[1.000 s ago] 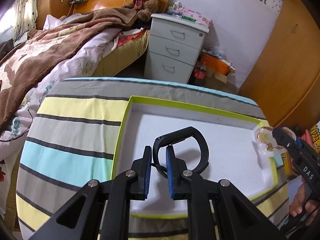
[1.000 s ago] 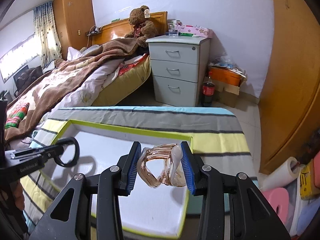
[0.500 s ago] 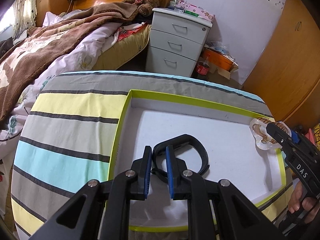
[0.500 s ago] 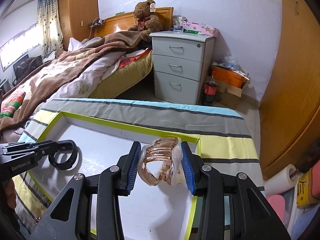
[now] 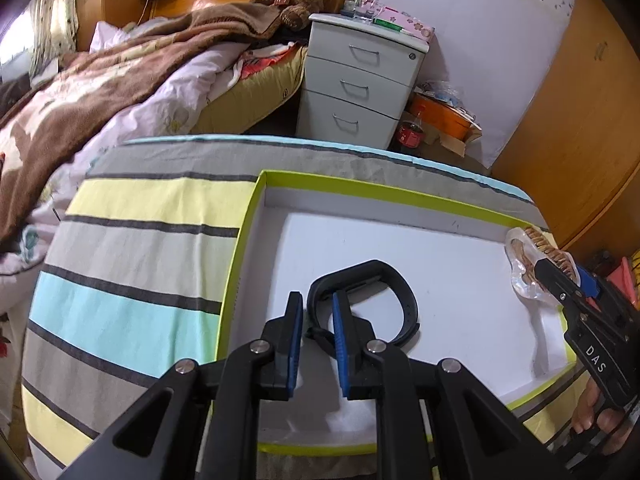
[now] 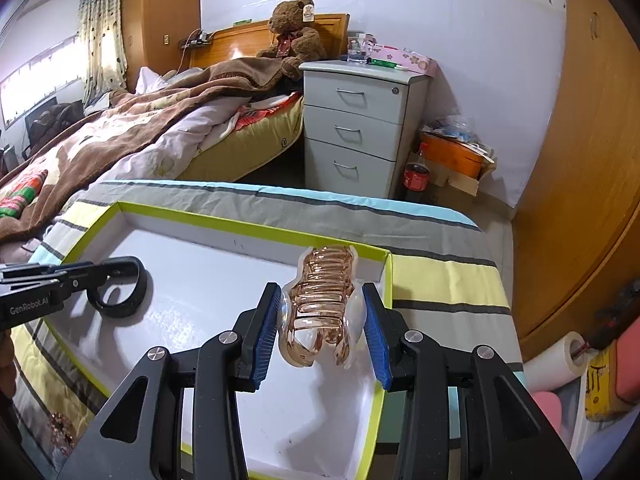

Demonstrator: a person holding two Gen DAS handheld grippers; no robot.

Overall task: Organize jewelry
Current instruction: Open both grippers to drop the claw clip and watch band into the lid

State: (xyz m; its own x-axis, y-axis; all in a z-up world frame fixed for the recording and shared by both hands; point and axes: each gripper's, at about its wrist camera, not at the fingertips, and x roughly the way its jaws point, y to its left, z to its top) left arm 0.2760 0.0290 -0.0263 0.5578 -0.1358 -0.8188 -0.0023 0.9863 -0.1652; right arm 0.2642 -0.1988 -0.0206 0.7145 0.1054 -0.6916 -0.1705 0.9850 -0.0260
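Note:
A white tray with a lime-green rim (image 5: pixel 360 190) (image 6: pixel 240 227) lies on the striped cloth. My left gripper (image 5: pixel 316 340) is shut on a black wristband (image 5: pixel 384 300), held low over the tray's left part; the band also shows in the right wrist view (image 6: pixel 120 288). My right gripper (image 6: pixel 322 326) is shut on a translucent rose-gold hair claw clip (image 6: pixel 324 300), held above the tray's right side near its far right corner. The clip also shows in the left wrist view (image 5: pixel 528 260) at the tray's right rim.
The striped cloth (image 5: pixel 140 240) covers the table. A bed with a brown blanket (image 6: pixel 120 120) lies to the left, a grey drawer unit (image 6: pixel 360 120) behind, a wooden wardrobe (image 6: pixel 580 160) on the right. A small glittery item (image 6: pixel 60 426) lies on the cloth near the tray's near-left edge.
Both grippers have moved lower and further over the tray, still holding the wristband and the clip. The right gripper has rolled, so the clip's teeth now point away from the camera.

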